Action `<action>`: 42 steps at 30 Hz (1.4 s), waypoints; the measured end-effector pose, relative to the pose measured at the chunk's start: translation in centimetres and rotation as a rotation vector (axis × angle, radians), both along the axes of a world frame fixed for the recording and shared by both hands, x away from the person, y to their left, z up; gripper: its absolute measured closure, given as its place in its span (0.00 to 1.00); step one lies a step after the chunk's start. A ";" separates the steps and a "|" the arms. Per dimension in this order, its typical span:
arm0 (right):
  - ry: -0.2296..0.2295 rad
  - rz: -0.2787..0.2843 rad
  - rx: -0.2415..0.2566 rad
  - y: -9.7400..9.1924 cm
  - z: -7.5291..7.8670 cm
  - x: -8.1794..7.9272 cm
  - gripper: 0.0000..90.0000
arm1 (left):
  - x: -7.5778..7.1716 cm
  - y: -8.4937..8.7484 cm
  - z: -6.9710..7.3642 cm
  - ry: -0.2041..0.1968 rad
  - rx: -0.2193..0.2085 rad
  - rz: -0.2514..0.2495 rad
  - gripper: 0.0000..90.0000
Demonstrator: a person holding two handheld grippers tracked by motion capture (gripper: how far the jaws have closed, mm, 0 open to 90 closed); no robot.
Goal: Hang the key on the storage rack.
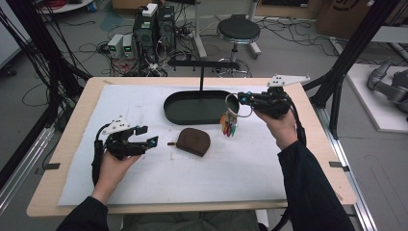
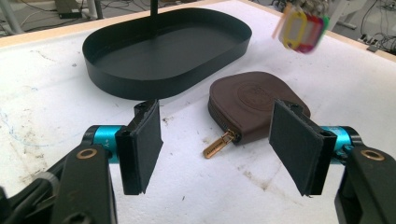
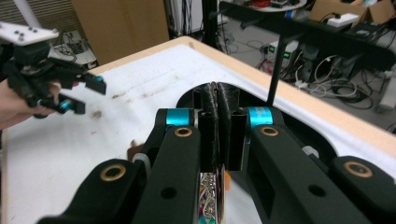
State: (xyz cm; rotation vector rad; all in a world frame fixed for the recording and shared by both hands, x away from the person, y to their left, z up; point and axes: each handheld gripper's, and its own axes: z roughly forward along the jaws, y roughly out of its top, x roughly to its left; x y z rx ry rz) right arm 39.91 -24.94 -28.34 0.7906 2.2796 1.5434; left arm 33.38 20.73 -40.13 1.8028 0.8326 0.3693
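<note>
Above tray (image 1: 178, 113), right gripper (image 1: 240, 99) raised.

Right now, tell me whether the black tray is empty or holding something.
Empty. The black tray shows a bare floor around its upright post; the key ring hangs from the right gripper beside it.

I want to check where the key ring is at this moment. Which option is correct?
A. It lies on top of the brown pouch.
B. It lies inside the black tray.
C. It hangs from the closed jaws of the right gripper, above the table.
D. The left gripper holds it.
C: in the high view the key ring with coloured tags hangs from the shut right gripper, beside the black tray; the left gripper is open and empty.
</note>
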 end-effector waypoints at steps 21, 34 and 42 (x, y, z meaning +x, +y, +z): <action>-0.050 -0.045 -0.019 1.9 1.9 5.2 0.97 | 0.3 0.3 -0.4 0.002 0.006 0.011 0.36; -0.028 -0.124 -0.028 2.5 0.9 9.0 0.97 | 0.4 0.2 -0.6 0.001 0.000 0.013 0.36; -0.012 -0.147 -0.039 2.4 0.3 10.1 0.97 | 0.4 0.3 -0.7 0.000 0.002 0.014 0.36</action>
